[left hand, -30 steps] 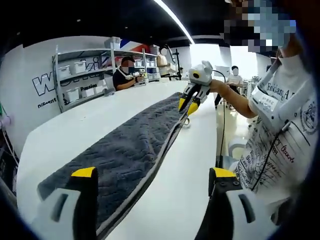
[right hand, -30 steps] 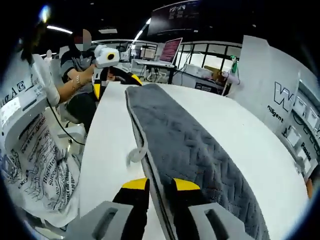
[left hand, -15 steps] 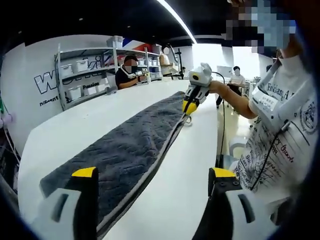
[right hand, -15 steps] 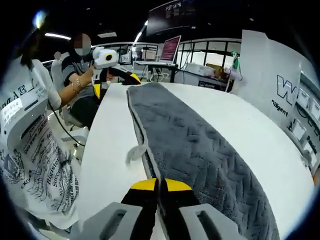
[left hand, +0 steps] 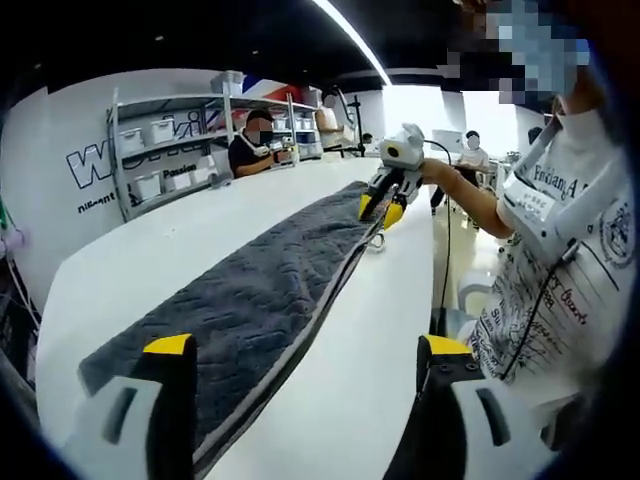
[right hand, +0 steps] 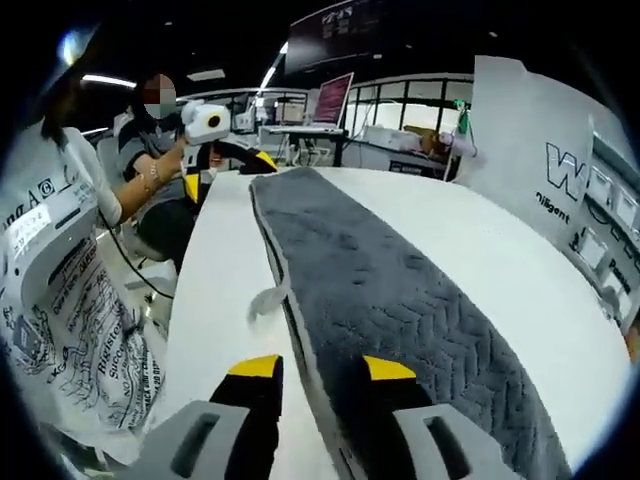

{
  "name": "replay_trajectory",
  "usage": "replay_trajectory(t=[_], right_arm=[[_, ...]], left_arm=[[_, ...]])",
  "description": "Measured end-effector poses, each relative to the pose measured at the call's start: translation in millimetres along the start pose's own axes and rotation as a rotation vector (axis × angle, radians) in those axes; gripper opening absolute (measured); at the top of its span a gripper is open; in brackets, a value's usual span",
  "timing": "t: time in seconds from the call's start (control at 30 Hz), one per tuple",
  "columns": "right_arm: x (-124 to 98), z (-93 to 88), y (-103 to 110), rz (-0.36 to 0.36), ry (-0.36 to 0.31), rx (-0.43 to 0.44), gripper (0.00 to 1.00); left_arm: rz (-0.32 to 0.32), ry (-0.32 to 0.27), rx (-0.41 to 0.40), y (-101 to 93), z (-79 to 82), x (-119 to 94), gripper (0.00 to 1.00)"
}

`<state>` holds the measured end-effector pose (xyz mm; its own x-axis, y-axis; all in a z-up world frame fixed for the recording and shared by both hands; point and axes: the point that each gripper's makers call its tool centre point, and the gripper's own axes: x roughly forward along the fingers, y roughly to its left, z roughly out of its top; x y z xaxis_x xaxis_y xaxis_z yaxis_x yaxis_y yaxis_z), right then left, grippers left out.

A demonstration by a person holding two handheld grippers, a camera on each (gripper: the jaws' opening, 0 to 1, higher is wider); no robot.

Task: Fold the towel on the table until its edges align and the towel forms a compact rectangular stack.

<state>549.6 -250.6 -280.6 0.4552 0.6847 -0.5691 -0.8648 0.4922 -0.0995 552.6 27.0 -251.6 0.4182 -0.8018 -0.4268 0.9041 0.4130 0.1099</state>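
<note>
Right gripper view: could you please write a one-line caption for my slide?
Open right tongs straddle the near edge of a long grey towel on a white table; left tongs wait at its far end.

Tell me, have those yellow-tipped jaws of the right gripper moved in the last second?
Yes. The right gripper was nearly shut over the gray towel edge half a second ago; now its jaws stand apart, straddling that edge on the white table.
</note>
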Motion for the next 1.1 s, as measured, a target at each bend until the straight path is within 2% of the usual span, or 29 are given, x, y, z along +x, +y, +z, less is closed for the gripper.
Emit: replay_trajectory(t=[0.07, 0.1, 0.13, 0.2, 0.27, 0.4, 0.47, 0.5, 0.57, 0.67, 0.83, 0.9, 1.03, 1.1], right_arm=[[-13.9, 1.6, -14.3, -0.065, -0.046, 0.069, 0.39], [-24.1, 3.6, -24.8, -0.105, -0.088, 0.112, 0.49], [-29.2, 2.6, -29.4, -0.123, -0.099, 0.136, 0.56], [-44.6, -9.4, -41.6, -0.176, -0.075, 0.18, 0.7], [-62.5, -21.3, -53.7, -0.247, -0.06, 0.18, 0.74], [-91.8, -33.3, -63.4, -0.298, -0.095, 0.239, 0.83], [-114.2, -45.6, -74.9, -0.357, -0.097, 0.275, 0.86], [-122.2, -52.5, -78.1, -0.375, -0.085, 0.279, 0.91], [-137.4, -72.0, -84.3, -0.419, -0.019, 0.281, 0.97], [-154.7, -94.4, -91.1, -0.46, 0.031, 0.327, 0.99], [-175.9, -112.0, -100.5, -0.498, 0.033, 0.37, 0.99], [-182.7, -110.9, -106.2, -0.519, -0.004, 0.403, 0.99], [-203.1, -100.7, -131.0, -0.585, -0.135, 0.485, 0.99], [-209.3, -98.9, -142.6, -0.606, -0.169, 0.51, 0.97]], left_arm=[[0.003, -0.009, 0.002, 0.6, 1.9, -1.1, 0.96], [0.0, -0.018, 0.004, 0.4, 3.6, -1.2, 0.96], [-0.005, -0.024, 0.001, 0.1, 4.5, -1.4, 0.96], [-0.007, -0.032, -0.008, 0.6, 6.1, -1.0, 0.96], [-0.004, -0.034, -0.006, 1.0, 6.4, -0.7, 0.96], [-0.003, -0.033, -0.012, 1.5, 4.0, -0.8, 0.96], [-0.001, -0.031, -0.014, 2.4, 2.4, -1.1, 0.96], [-0.001, -0.034, -0.011, 2.6, 2.3, -1.4, 0.97], [-0.007, -0.049, -0.01, 2.3, 4.4, -2.2, 0.97], [-0.011, -0.066, -0.018, 2.0, 6.8, -1.8, 0.97], [-0.015, -0.048, 0.001, 1.7, 4.4, 1.6, 0.99], [-0.021, -0.05, 0.004, 0.4, 5.2, 2.3, 0.99], [-0.034, -0.047, 0.008, -3.1, 4.2, 4.6, 0.99], [-0.032, -0.041, 0.012, -3.1, 2.8, 5.1, 0.99]])
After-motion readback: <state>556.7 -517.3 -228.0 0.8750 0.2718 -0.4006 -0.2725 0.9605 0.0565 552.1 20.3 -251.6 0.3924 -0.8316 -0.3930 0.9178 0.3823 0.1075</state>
